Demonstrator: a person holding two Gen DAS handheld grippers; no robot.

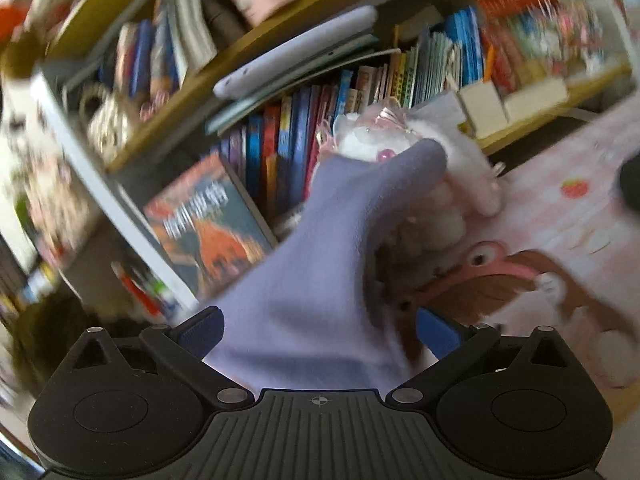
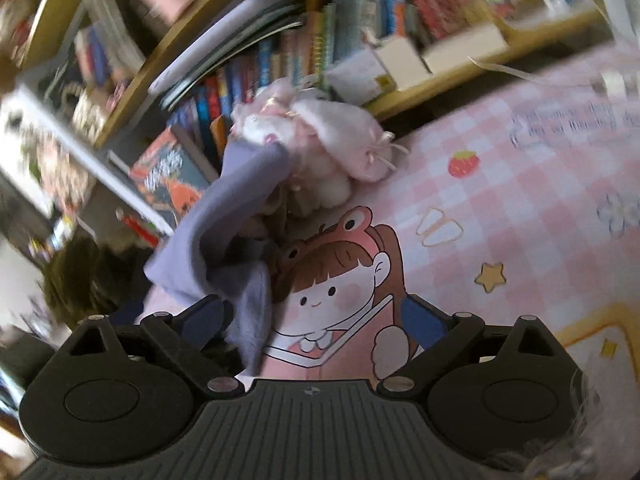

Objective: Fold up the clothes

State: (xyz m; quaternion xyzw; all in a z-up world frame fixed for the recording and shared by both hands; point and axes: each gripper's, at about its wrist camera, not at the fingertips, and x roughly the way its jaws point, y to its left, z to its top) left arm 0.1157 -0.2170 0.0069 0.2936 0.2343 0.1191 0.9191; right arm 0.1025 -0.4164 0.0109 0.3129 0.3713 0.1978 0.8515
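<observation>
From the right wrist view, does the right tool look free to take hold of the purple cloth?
Probably yes. The right tool stands wide open, and a flap of the purple cloth already hangs just inside its left finger. Nothing blocks it; the pink plush toy sits further back.

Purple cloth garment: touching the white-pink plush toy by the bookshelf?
Cannot tell. In both wrist views the purple cloth garment overlaps the white-pink plush toy, but blur hides any contact or gap.

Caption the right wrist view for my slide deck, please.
Open right tool beside a purple garment on a pink cartoon bedsheet, bookshelf behind.
</observation>
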